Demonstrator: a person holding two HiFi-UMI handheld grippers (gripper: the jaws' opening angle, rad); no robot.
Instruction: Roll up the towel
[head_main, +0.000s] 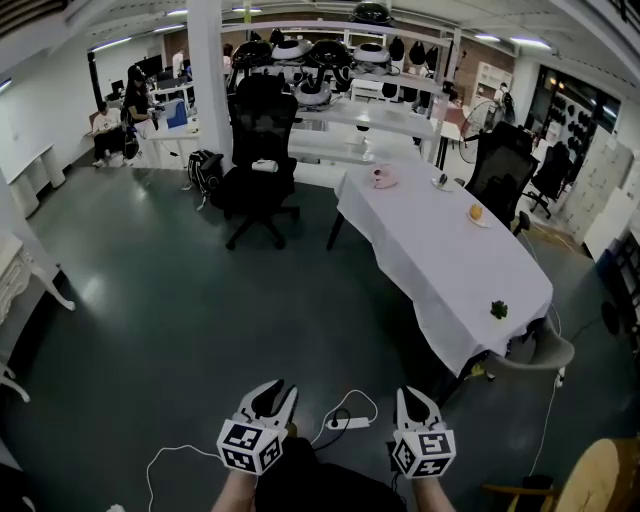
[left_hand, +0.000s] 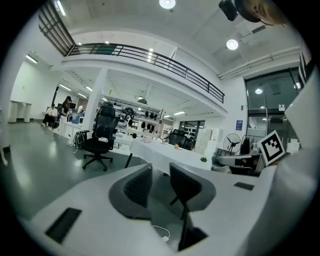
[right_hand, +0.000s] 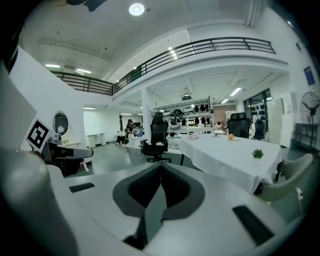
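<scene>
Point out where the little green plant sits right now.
In the head view the green plant sits right of centre, on the white table near its closest corner, with the orange fruit farther along the same edge.

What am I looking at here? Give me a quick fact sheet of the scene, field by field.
Place: open office hall with a dark floor
Left gripper: jaws slightly apart, nothing between them
Right gripper: jaws together, empty
Table: long, white cloth, ahead to the right, clear of both grippers
On table: small green plant, orange fruit, pink item
Nearby: black office chair; white cable on the floor
Towel: none in view
</scene>
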